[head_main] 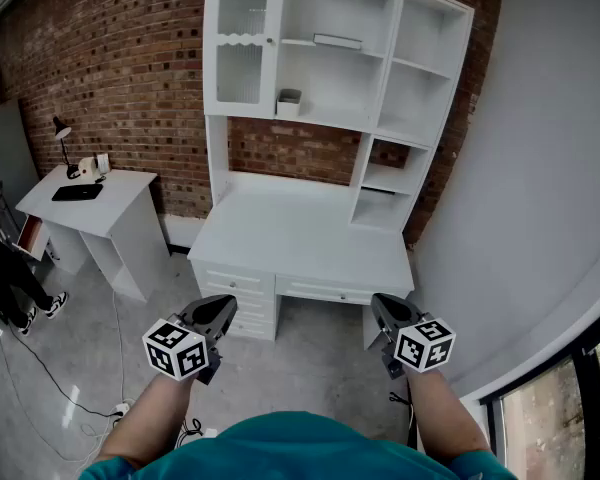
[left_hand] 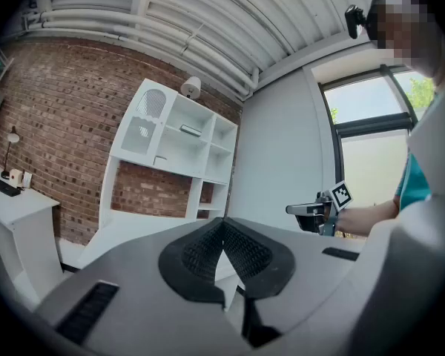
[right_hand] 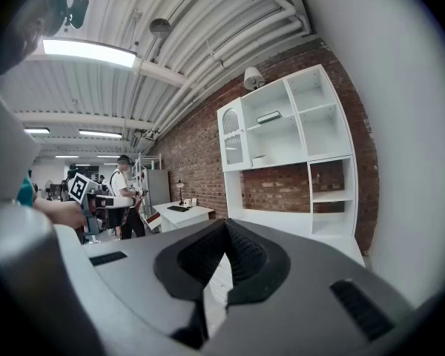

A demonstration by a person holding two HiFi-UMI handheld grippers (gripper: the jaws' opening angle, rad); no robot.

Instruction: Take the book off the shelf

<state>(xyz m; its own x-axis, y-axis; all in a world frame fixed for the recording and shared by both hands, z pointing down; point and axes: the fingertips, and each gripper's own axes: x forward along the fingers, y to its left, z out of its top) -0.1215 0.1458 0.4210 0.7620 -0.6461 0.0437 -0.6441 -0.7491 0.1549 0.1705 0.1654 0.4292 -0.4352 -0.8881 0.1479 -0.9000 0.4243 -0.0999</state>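
two abreast (left claw (head_main: 220, 308), right claw (head_main: 385, 310))

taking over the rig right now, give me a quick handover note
Left gripper: shut, empty, held short of the desk.
Right gripper: shut, empty, also short of the desk.
Book: lying flat on the upper middle shelf above the desk.
Done: nothing, the book is untouched.
Left: move closer, open a gripper, grip the book, pull it off the shelf.
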